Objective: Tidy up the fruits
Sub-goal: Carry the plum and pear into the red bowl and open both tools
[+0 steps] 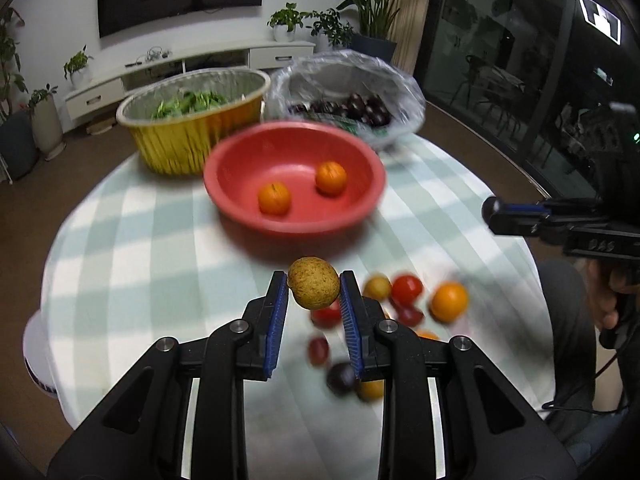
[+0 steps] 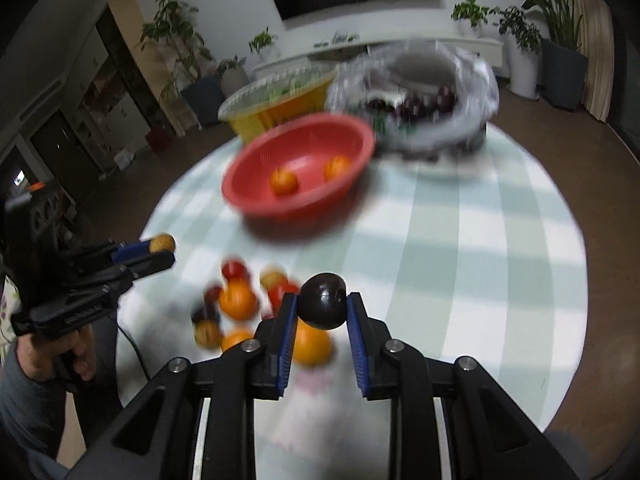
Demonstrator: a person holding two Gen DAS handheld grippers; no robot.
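My left gripper (image 1: 314, 286) is shut on a small tan, speckled round fruit (image 1: 313, 283), held above the checked tablecloth. In the right wrist view that same gripper (image 2: 162, 250) shows at the left with the tan fruit (image 2: 162, 243) at its tip. My right gripper (image 2: 322, 304) is shut on a dark purple plum (image 2: 322, 306); it also shows at the right edge (image 1: 490, 210) of the left wrist view, where its load is hidden. A red bowl (image 1: 240, 172) (image 2: 248, 176) holds two oranges (image 1: 274, 198) (image 1: 331, 177). A loose pile of red, orange and dark fruits (image 1: 406, 290) (image 2: 238, 300) lies on the cloth.
A gold foil tub of green leaves (image 1: 180, 148) (image 2: 276, 112) stands behind the bowl at the left. A clear plastic bag with dark plums (image 1: 360, 106) (image 2: 424, 104) sits at the back right. The round table (image 1: 120, 220) drops off to brown floor all around. A hand (image 2: 60, 352) grips the left tool.
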